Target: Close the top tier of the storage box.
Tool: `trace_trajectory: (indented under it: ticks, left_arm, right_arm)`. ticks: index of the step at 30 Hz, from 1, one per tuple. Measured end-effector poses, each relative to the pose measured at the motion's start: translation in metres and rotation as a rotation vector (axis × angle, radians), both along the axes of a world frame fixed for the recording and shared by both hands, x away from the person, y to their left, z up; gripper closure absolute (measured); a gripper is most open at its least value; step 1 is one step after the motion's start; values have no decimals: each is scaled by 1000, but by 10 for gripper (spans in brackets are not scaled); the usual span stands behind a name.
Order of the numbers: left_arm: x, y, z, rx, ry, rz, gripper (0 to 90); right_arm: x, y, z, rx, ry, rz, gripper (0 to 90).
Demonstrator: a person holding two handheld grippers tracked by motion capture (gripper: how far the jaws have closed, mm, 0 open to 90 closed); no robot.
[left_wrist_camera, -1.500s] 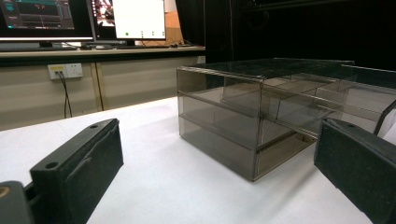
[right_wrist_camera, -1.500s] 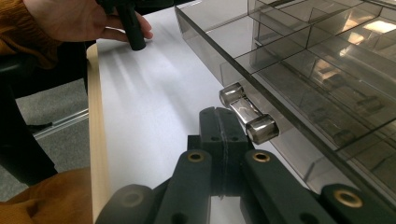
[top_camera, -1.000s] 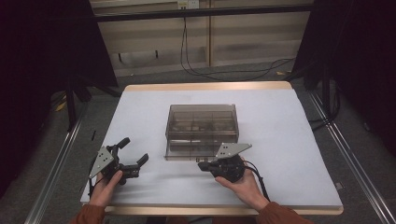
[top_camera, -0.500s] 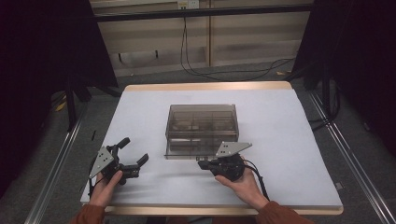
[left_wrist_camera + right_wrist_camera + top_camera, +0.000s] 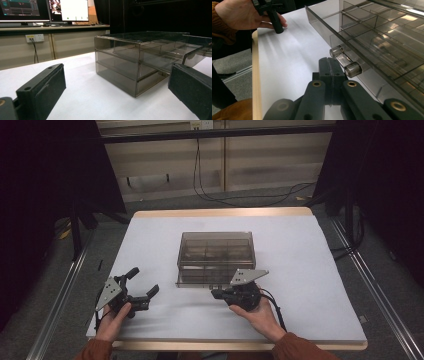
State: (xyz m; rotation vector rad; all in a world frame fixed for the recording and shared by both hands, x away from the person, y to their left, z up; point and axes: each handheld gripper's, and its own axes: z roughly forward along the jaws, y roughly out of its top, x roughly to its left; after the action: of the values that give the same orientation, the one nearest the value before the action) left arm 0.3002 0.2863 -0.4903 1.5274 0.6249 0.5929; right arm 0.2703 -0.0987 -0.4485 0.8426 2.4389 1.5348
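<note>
A white-topped table point(image 5: 320, 270) carries a smoky clear plastic drawer box point(image 5: 216, 251) at its middle, with the lowest drawer point(image 5: 200, 281) standing a little out toward the near edge. Just near and right of that drawer front lie the right tongs point(image 5: 216, 294), held by a hand point(image 5: 257, 317), jaws pressed together beside the drawer's clear handle point(image 5: 345, 63) without touching it. At the near left corner, well apart from the box, the left tongs point(image 5: 144, 283) rest with jaws spread wide and nothing between them.
</note>
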Motion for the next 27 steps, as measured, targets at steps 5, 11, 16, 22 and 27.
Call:
trace_trajectory:
  ticks: [5, 11, 16, 22, 27]
  left_arm:
    - [0, 0, 0, 0, 0, 0, 12]
    - [0, 0, 0, -2, 2, -2, 12]
    - [0, 0, 0, -4, 2, -2, 12]
    - [0, 0, 0, -3, 2, -2, 12]
    - [0, 0, 0, -4, 2, -2, 12]
  right_arm:
    - [2, 0, 0, 3, 0, 0, 900]
    - [3, 0, 0, 3, -3, -4, 900]
    - [5, 0, 0, 3, -5, -8, 900]
    - [8, -1, 0, -1, -4, -12, 900]
    - [10, -2, -1, -9, -5, -18, 900]
